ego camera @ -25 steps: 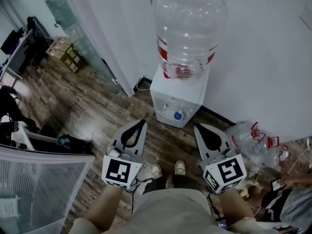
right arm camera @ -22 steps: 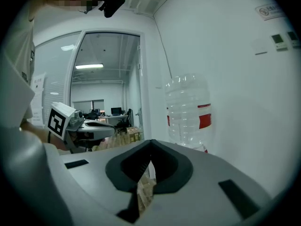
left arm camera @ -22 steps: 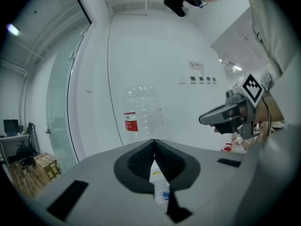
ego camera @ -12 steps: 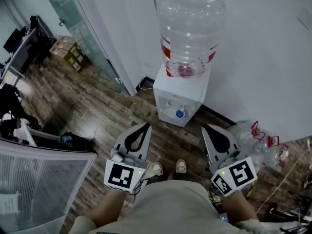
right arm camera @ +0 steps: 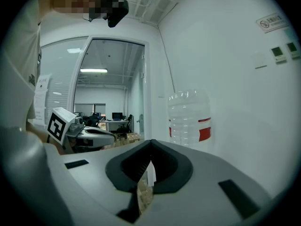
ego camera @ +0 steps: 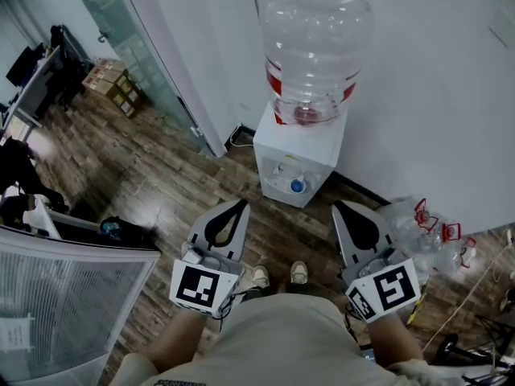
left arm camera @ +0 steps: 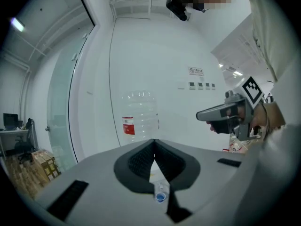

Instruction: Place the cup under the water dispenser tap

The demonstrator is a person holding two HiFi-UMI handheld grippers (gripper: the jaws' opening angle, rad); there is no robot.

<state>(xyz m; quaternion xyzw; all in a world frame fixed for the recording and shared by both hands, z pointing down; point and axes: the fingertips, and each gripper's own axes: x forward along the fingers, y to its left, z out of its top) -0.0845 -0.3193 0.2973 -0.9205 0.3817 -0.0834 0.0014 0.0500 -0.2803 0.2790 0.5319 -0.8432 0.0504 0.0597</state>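
Head view shows the large clear water bottle with a red label [ego camera: 315, 51] upside down on the white box-shaped water dispenser [ego camera: 302, 155], which stands on the dark wooden floor [ego camera: 145, 183] against the wall. The left claw [ego camera: 239, 205] and right claw [ego camera: 338, 208] are both closed on nothing and aimed at the dispenser from well apart. No cup shows in any view. The recess around the small blue tap [ego camera: 297, 186] is too small to tell whether one stands there. I judge this fits either standing ready without a cup or standing back after one is set, so the next move depends on finding the cup. A second ago the claws showed higher in the head view, and a seated figure at the lower right edge is now gone.
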